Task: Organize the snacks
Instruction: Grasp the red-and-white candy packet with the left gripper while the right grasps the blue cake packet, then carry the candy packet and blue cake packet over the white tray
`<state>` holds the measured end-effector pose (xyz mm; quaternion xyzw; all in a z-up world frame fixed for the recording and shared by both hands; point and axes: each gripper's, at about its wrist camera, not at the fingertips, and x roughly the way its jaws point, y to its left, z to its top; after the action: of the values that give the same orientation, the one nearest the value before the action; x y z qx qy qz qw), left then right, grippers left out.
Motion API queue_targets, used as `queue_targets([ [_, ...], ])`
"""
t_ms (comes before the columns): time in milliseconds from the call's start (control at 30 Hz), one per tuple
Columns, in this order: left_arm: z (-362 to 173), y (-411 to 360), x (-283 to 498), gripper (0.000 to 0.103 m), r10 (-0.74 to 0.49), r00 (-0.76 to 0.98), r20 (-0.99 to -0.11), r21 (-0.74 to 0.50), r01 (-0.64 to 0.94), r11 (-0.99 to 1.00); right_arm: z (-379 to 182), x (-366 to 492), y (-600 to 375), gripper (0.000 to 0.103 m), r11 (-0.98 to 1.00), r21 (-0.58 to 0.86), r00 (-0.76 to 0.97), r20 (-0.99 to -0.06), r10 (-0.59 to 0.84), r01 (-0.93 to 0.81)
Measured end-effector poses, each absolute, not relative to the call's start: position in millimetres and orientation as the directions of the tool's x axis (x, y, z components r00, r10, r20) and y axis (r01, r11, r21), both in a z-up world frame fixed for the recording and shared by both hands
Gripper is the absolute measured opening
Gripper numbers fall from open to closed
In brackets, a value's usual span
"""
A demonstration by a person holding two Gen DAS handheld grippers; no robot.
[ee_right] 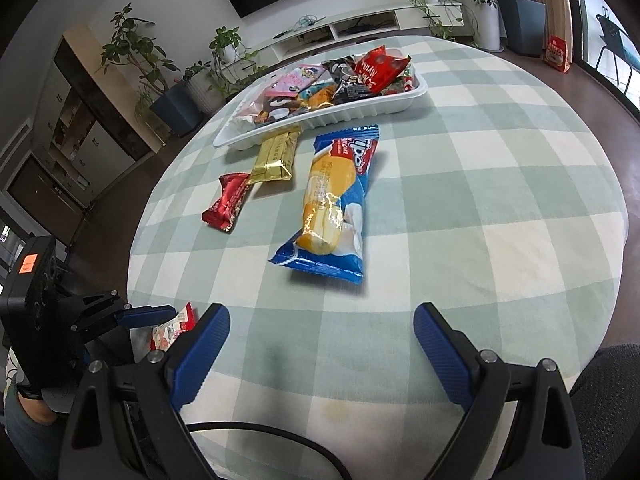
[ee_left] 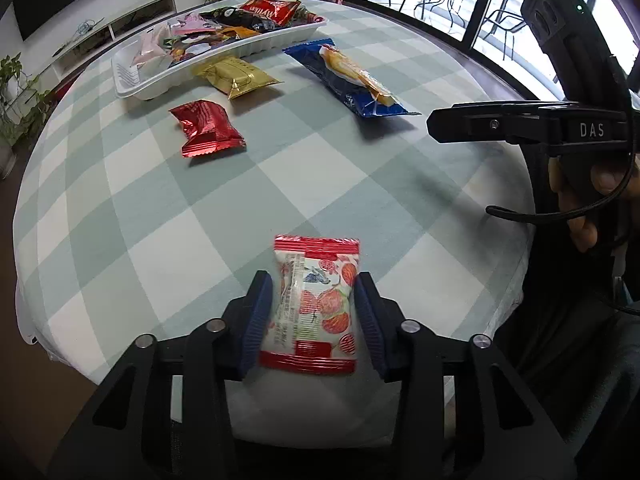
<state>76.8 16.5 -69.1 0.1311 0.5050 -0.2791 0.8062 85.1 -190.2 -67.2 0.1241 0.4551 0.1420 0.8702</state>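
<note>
The left gripper (ee_left: 314, 308) pinches a strawberry-print snack packet (ee_left: 314, 304) at the table's six o'clock edge, likely bound for the white tray (ee_left: 224, 54) at twelve o'clock. The right gripper (ee_right: 322, 344) hangs spread and empty. Three packets lie loose by the tray: one red foil packet (ee_left: 206, 128), one gold packet (ee_left: 236, 76), one blue cake packet (ee_left: 352, 78).

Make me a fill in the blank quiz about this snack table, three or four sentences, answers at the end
1. The left gripper has its fingers on either side of the strawberry-print packet, which is white and ____.
2. The white tray holds ____ snack packets.
3. The gold packet lies between the tray and the ____ foil packet.
4. The right gripper is ____ and holds nothing.

Answers: red; several; red; open
</note>
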Motion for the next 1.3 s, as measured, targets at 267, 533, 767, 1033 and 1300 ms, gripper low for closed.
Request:
queue_targets([
  [267, -67.7, 18.5, 74.0, 0.033, -0.312, 0.332, -0.890, -0.070, 0.576, 0.815, -64.9, 97.1, -189.1, 0.095, 0.936, 0.327, 0.548, -0.764, 0.342, -0.128],
  [533, -63.8, 28.3, 73.7, 0.032, -0.348, 0.369, -0.862, -0.121, 0.517, 0.847, -61.3, 117.4, -180.8, 0.095, 0.945, 0.297, 0.554, -0.768, 0.321, -0.136],
  [767, -57.7, 36.5, 81.3, 0.032, -0.386, 0.408, -0.828, -0.181, 0.457, 0.871, -64.0, 154.9, -171.4, 0.087, 0.952, 0.277, 0.529, -0.792, 0.304, -0.132],
  [1033, -56.9, 37.6, 90.2, 0.032, -0.412, 0.423, -0.807, -0.226, 0.423, 0.877, -75.9, 164.1, -165.4, 0.070, 0.967, 0.217, 0.481, -0.839, 0.254, -0.132],
  [1300, -62.9, 33.2, 94.2, 0.032, -0.426, 0.419, -0.802, -0.247, 0.416, 0.875, -76.1, 161.3, -166.1, 0.038, 0.977, 0.161, 0.483, -0.851, 0.208, -0.137],
])
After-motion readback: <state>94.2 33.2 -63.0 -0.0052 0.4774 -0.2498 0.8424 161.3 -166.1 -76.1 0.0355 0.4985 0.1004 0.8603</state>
